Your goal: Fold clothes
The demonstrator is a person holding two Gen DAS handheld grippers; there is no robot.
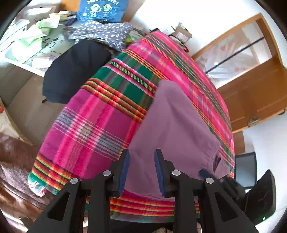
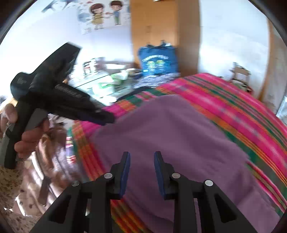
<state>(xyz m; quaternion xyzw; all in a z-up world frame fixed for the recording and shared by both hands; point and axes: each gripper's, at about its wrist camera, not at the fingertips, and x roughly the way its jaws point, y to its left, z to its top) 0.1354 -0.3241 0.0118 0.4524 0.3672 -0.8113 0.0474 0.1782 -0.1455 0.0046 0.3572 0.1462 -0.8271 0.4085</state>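
A flat purple fleece garment lies on the pink-and-green plaid blanket, right of the frame's centre. Beyond the blanket, upper left, a dark navy cloth lies before a dotted blue fabric and a blue printed bag.

Blue bag: pale lettering is printed in an arc above 2 cartoon figures; the characters cannot be read.
Glass-topped table sheet: large dark brush-style characters are seen, with a line of small print below; neither can be made out.
Left gripper body: a line of raised or printed lettering runs along the black housing; it is too blurred to be read.
Wall poster: 2 cartoon children are shown; small marks beneath them are not legible.
Readable text: none.
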